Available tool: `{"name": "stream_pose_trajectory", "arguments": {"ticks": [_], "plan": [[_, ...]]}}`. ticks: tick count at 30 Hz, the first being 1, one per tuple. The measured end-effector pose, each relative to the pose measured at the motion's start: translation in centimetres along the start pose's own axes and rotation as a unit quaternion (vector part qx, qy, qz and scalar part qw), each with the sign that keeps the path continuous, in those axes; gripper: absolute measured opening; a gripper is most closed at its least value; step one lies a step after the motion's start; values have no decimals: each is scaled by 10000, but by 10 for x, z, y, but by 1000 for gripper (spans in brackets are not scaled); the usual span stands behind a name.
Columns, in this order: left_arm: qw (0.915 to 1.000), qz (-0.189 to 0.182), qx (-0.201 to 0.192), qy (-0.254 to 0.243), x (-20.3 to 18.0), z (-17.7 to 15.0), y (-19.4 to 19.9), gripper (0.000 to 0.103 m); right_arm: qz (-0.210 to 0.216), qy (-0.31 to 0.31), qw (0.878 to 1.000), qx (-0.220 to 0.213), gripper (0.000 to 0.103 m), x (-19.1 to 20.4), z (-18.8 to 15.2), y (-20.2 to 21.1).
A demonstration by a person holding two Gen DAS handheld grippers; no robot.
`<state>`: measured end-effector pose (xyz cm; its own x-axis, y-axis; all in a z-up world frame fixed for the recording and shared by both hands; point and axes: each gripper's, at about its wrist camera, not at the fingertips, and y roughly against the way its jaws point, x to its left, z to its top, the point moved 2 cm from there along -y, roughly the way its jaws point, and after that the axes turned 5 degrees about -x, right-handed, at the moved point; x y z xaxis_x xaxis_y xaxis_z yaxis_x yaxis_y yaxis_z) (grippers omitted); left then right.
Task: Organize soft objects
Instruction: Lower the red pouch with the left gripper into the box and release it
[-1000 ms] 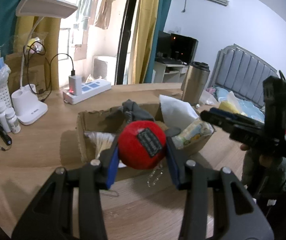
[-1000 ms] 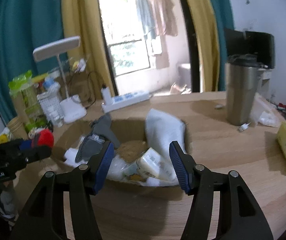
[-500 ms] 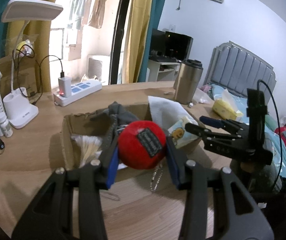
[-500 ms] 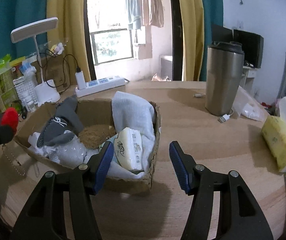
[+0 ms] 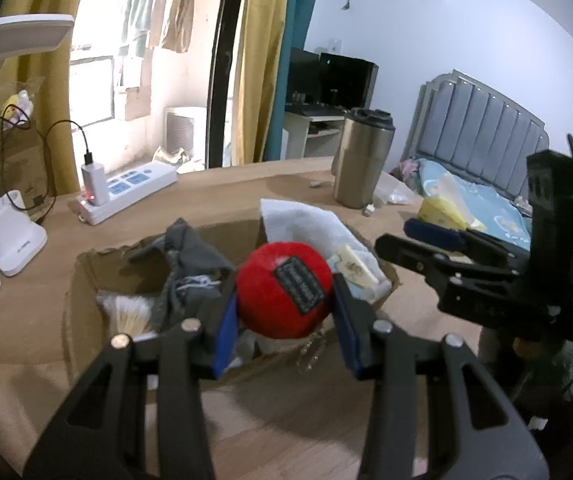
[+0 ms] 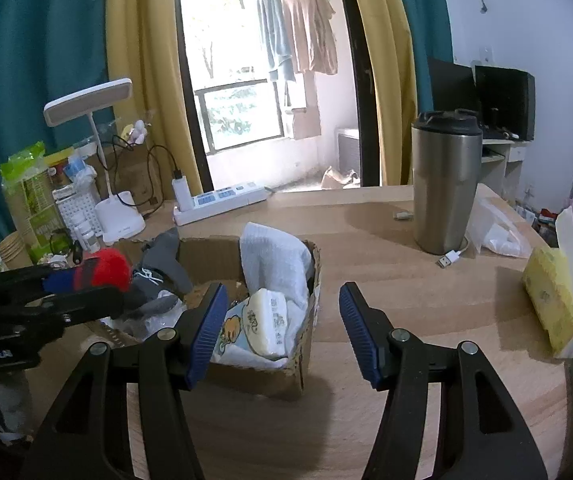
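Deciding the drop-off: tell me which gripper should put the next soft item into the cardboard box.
Left. The left gripper already clamps the red plush ball over the brown cardboard box; the right gripper is open and holds nothing.

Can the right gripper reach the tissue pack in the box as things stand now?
Probably yes. The right gripper is open and empty, and the tissue pack lies uncovered at the near corner of the box, just ahead of its left finger.

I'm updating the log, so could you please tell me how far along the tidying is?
Done: a white folded towel, grey cloth and tissue pack lie in the cardboard box. In hand: the left gripper holds a red plush ball over the box. Left: releasing it; the right gripper is open, empty.
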<state>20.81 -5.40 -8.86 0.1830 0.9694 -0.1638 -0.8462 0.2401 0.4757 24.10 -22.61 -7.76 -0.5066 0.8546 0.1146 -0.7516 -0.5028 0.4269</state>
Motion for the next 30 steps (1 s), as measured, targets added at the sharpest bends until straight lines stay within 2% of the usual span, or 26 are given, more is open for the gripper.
{"name": "stream_pose_trajectory", "arguments": {"ticks": [12,28,30], "plan": [[9995,190,161,187,-10,15,-38,44,359,-1,9994,21,62,-17,12,-12],[9974,314,581,287,-12,22,-94,45,382,-168,9991,62,62,-39,15,-20],[9970,381,622,245,-14,21,-98,50,354,-194,9992,68,62,-42,15,-20]]}}
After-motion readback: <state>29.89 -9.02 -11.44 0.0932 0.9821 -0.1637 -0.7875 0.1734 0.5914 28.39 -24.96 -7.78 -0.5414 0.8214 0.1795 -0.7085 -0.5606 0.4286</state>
